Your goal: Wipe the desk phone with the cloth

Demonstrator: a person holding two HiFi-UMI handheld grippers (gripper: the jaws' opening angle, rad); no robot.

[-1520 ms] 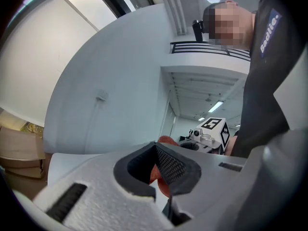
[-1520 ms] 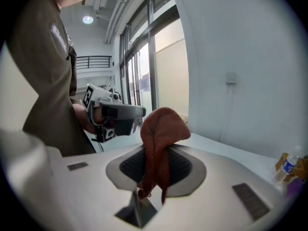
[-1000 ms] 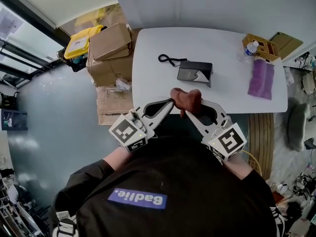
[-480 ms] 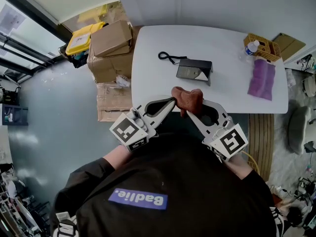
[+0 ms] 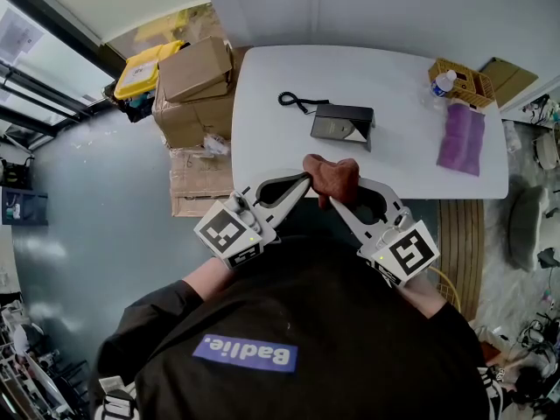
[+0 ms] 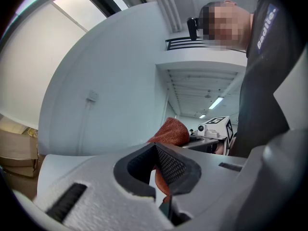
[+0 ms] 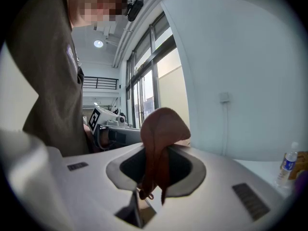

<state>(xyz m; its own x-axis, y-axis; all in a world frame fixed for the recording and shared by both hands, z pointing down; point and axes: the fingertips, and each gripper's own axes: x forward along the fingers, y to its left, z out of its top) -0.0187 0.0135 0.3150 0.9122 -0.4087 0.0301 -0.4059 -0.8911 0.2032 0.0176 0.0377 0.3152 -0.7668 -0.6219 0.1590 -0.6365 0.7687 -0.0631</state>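
On the white surface (image 5: 402,86) the desk phone (image 5: 341,126) sits well apart from the rust cloth (image 5: 332,173), seemingly soft, limp and light, with left tongs (image 5: 304,181) and right tongs (image 5: 331,201) both clenched on its bunched ends.

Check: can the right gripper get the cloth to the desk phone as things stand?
Probably yes: only bare table lies between the cloth and the desk phone, though the left gripper also grips the cloth.

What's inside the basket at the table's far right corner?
A blue-capped bottle stands at the basket's left edge; in it or beside it, I cannot tell. The rest of its inside is too small to make out.
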